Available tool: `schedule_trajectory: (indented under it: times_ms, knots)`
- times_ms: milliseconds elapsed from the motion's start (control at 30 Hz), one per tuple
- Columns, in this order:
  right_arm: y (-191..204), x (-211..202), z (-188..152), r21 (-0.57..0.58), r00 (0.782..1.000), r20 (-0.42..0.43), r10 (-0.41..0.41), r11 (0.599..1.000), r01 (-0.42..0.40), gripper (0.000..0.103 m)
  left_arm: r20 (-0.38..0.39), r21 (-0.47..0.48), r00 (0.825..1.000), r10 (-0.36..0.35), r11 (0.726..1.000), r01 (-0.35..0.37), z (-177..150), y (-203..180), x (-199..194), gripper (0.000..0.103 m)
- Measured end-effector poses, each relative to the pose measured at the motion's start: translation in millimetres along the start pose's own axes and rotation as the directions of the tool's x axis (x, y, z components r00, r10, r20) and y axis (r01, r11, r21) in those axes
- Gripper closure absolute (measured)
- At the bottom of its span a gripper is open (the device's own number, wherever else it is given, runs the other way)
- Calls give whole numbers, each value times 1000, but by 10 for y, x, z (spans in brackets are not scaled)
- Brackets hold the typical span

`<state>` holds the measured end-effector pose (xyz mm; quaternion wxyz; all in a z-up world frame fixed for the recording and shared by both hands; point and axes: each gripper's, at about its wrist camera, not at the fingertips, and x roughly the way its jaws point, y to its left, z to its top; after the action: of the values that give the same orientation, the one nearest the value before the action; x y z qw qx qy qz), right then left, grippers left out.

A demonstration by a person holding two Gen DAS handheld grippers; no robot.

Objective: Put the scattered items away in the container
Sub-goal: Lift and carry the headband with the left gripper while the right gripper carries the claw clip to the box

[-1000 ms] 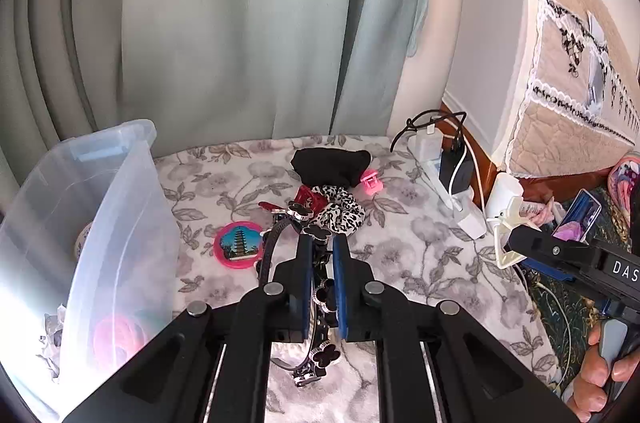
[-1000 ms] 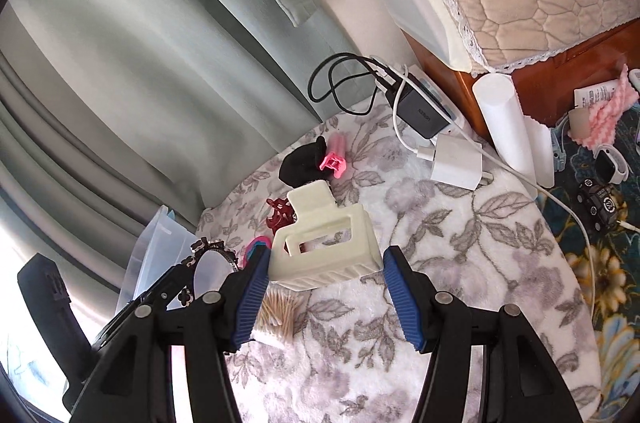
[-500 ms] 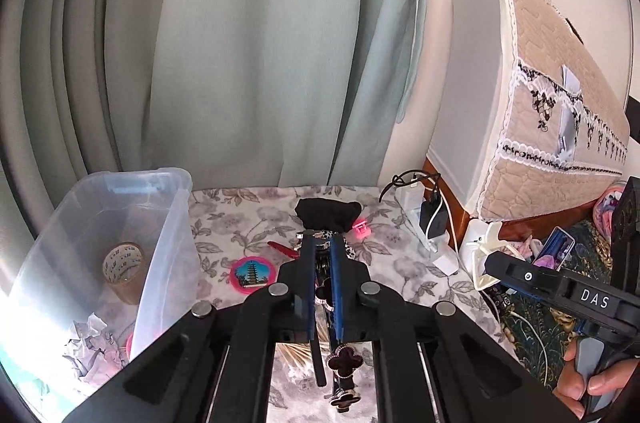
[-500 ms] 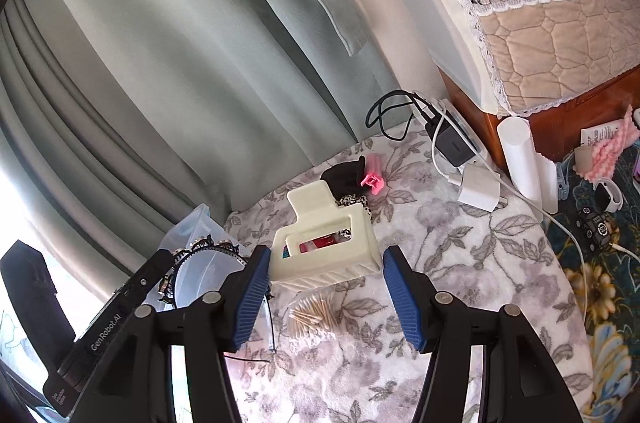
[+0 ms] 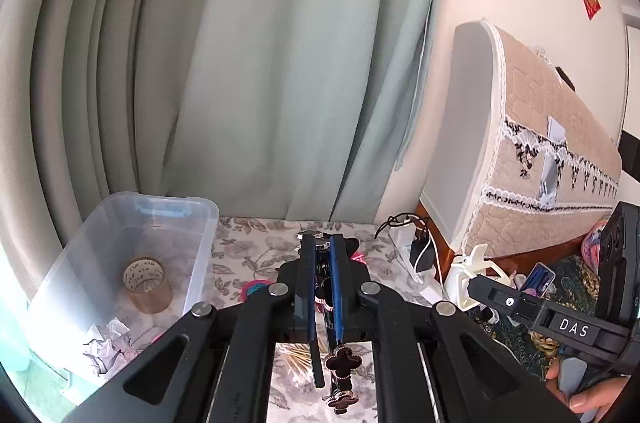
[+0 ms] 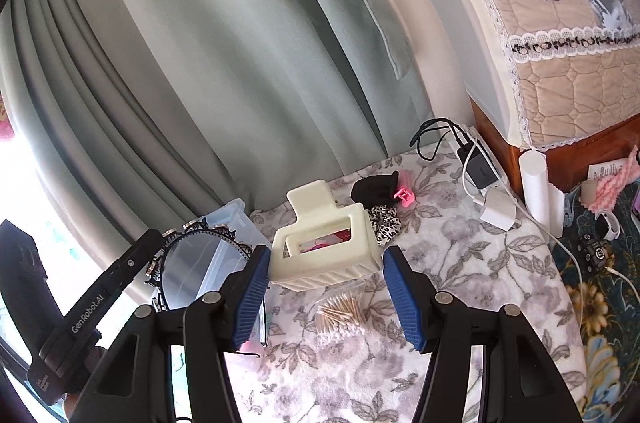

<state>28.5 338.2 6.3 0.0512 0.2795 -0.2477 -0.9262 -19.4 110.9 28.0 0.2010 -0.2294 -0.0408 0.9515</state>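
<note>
Risk: both held items can slip.
Left gripper (image 5: 320, 255) pinches headband (image 5: 340, 359) thinly; right gripper (image 6: 324, 263), half-open, clamps claw clip (image 6: 324, 251) outside bin (image 5: 120, 219).

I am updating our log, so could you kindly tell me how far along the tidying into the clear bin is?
Done: the clear plastic bin already holds a brown tape roll and crumpled paper.
In hand: the left tongs grip a black clover-charm headband; the right tongs carry a cream claw clip.
Left: the bag of cotton swabs, leopard scrunchie, black pouch and pink clip lie on the floral cloth.
</note>
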Motion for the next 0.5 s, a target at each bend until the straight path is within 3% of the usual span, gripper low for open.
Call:
schedule_trajectory:
  times_ms: [500]
  knots:
    - [750, -146, -74, -151, 997, 7, 73, 986, -71, 42, 171, -99, 983, 68, 994, -52, 215, 470, -766, 97]
